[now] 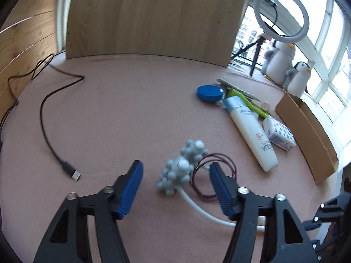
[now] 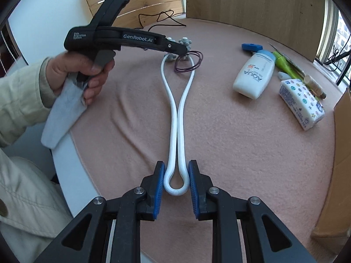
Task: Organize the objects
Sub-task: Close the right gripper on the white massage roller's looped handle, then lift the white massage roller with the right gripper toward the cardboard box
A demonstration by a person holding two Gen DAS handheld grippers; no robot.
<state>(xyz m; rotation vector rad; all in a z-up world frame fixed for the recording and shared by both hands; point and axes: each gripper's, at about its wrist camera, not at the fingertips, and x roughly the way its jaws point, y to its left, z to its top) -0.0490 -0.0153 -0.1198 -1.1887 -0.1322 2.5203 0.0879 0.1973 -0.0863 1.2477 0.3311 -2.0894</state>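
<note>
Massager on pink counter (image 1: 114, 118), one tool at each end.

Right tool (image 2: 176, 182): pads pinching the white loop of the massager (image 2: 176, 118), which runs straight ahead to its knobbed heads. Left tool (image 1: 175, 177): spread wide, heads between and just ahead of its pads, not touching. Left view alone shows cable (image 1: 50, 118), blue disc (image 1: 209, 92), penguins (image 1: 285, 63); right view alone shows the hand (image 2: 83, 74). Bottle (image 2: 255, 73), packet (image 2: 301, 105) and box (image 1: 307, 131) lie right of both tools.
</note>
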